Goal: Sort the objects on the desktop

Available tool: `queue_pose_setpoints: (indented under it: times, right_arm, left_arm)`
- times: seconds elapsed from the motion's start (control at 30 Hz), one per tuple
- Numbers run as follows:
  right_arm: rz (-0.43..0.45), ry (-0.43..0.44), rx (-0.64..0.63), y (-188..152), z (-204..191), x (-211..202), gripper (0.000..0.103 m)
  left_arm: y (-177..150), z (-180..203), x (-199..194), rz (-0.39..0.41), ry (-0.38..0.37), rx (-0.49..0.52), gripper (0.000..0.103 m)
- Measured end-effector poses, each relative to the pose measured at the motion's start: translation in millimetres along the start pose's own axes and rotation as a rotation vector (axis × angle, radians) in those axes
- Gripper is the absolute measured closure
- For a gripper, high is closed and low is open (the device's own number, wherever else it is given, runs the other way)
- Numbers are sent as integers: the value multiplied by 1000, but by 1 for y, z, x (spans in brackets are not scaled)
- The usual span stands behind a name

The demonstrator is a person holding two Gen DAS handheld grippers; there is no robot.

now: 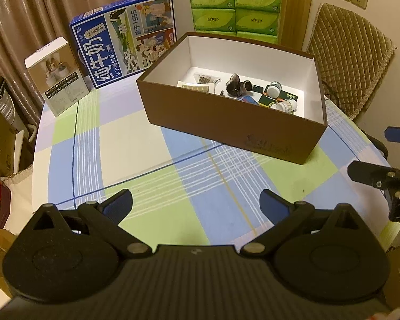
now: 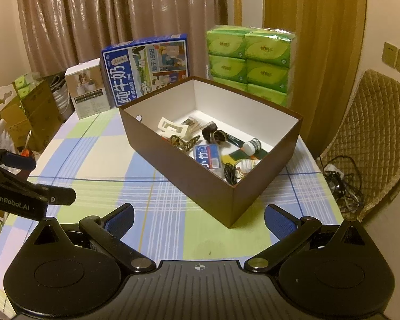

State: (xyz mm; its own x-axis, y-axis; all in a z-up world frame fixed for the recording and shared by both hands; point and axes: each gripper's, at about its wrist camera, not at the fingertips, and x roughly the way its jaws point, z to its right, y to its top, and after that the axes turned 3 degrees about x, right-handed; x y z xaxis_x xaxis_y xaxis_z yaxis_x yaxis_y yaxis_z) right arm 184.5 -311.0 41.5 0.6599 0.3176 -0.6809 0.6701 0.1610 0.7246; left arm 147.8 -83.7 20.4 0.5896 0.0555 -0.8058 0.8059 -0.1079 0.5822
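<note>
My left hand-held gripper point(image 1: 196, 204): released, empty, above the table point(image 1: 136, 144) | My right hand-held gripper point(image 2: 198, 217): released, empty, near the box corner | Brown box point(image 2: 189, 168): on table, containing white hair clip point(image 2: 173, 128), small bottle point(image 2: 252, 145), blue packet point(image 2: 210, 155), black cable point(image 2: 230, 172)

Matt brown cardboard box point(image 2: 200, 160), smooth checked tablecloth point(image 2: 98, 160), glossy plastic-wrapped tissue packs point(image 2: 250, 61).

brown box point(image 2: 200, 170) 1 | milk carton point(image 2: 146, 69) 1 | small white box point(image 2: 86, 88) 1 | hair clips point(image 2: 173, 129) 2
</note>
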Motion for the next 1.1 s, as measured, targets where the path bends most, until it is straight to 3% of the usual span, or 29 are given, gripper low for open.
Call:
queue_pose_setpoints:
  times: [1.1]
  right_arm:
    - [-42,-4,-8,-7,-2,8,2]
  left_arm:
    - [-10,1,10,-38,-2,-1,3]
